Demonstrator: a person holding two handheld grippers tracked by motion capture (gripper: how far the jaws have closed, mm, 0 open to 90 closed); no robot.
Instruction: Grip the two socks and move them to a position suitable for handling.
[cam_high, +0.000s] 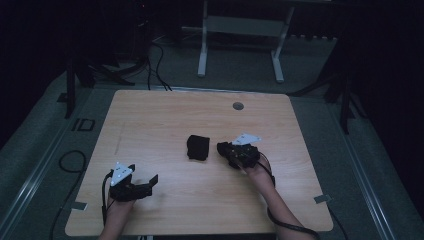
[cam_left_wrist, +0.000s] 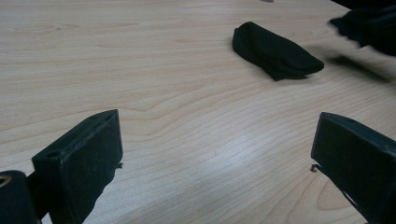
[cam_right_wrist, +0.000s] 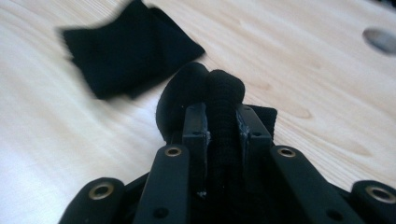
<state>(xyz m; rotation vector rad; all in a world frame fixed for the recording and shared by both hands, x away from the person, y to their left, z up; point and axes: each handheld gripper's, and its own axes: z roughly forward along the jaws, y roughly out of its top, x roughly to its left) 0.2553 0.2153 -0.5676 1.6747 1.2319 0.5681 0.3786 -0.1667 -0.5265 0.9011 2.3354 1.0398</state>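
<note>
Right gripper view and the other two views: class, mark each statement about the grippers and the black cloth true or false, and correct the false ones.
1. The right gripper is clamped on a piece of black cloth. True.
2. The left gripper holds a cloth. False: its jaws stand wide open with nothing between them.
3. A folded black cloth lies on the table. True.
4. The folded black cloth lies at the table's far left corner. False: it lies near the middle.
</note>
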